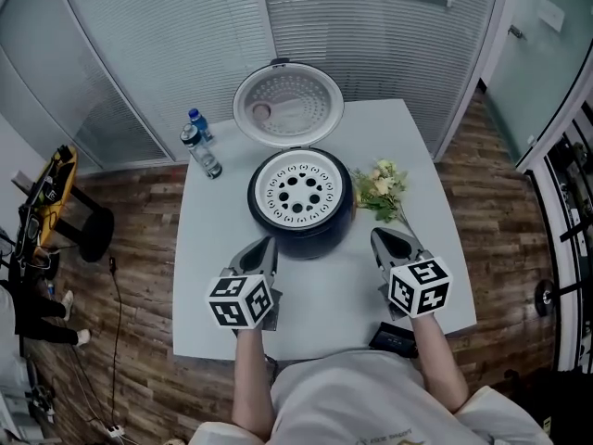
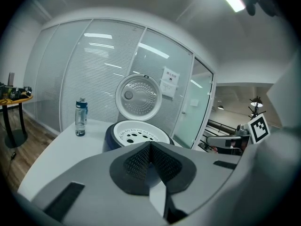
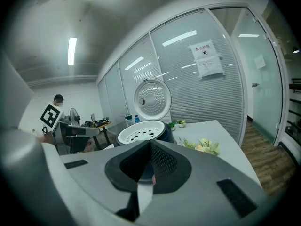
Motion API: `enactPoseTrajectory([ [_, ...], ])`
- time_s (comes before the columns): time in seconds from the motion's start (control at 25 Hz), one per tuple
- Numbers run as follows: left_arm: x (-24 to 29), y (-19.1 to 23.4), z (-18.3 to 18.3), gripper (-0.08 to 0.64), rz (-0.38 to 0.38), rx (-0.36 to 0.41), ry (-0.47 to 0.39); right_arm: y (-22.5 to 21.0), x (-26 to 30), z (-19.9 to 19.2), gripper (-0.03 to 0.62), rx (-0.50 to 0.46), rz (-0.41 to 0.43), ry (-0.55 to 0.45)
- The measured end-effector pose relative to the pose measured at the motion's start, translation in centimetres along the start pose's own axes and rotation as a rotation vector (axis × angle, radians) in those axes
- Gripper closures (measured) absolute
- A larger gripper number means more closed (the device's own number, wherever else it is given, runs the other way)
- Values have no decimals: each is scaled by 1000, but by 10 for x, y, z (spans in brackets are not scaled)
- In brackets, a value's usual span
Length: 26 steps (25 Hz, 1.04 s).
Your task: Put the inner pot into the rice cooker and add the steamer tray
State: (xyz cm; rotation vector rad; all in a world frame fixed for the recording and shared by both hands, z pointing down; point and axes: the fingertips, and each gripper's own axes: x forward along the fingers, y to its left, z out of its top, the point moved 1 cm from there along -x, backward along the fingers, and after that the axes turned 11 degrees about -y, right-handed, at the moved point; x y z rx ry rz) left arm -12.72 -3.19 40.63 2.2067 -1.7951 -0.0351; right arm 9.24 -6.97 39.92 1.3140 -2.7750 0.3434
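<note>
Both claws are shut tight with nothing in them. The left gripper (image 1: 268, 246) and the right gripper (image 1: 380, 236) are held low over the white table (image 1: 324, 295), 1 on each side of the rice cooker's (image 1: 306, 241) near edge, and neither is touching it. The white steamer tray (image 1: 299, 191), the one with the round holes, already sits in the cooker's mouth, and the lid (image 1: 288, 105) stands open behind it. 2 water bottles (image 1: 201, 146) are off to the cooker's left, and a little bunch of flowers (image 1: 380, 189) is just to its right. Can't make out the inner pot under the tray.
</note>
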Motion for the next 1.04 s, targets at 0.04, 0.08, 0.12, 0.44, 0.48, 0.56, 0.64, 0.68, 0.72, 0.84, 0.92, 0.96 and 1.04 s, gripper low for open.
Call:
enactPoseTrajectory([
  [0.04,0,0,0,551,-2,0,1,0,0,0,577,-2,-2,0],
  [0.08,0,0,0,551,-4,0,1,0,0,1,577,-4,-3,0],
  [0.12,0,-1,1,551,-6,0,1,0,-1,1,577,-5,-5,-1],
  [0.44,-3,-5,1,551,-17,0,-2,-4,-8,3,577,17,-15,-9],
  [0.48,-4,-5,1,551,-18,1,-1,-4,-9,3,577,19,-16,-11],
  [0.56,-6,-6,1,551,-19,3,-1,-4,-10,3,577,22,-17,-13],
  [0.64,-7,-6,2,551,-18,4,-2,-4,-11,3,577,24,-17,-15],
  [0.68,-8,-7,2,551,-17,5,-3,-4,-12,4,577,25,-16,-16],
  [0.72,-9,-7,2,551,-16,6,-3,-5,-13,4,577,26,-16,-18],
  [0.84,-10,-9,2,551,-16,9,-2,-5,-14,4,577,32,-13,-21],
  [0.92,-9,-11,2,551,-16,10,0,-7,-14,4,577,35,-11,-22],
  [0.96,-9,-12,2,551,-16,11,0,-8,-15,4,577,35,-10,-22],
  [1.04,-9,-14,3,551,-16,12,1,-9,-16,5,577,37,-8,-22],
])
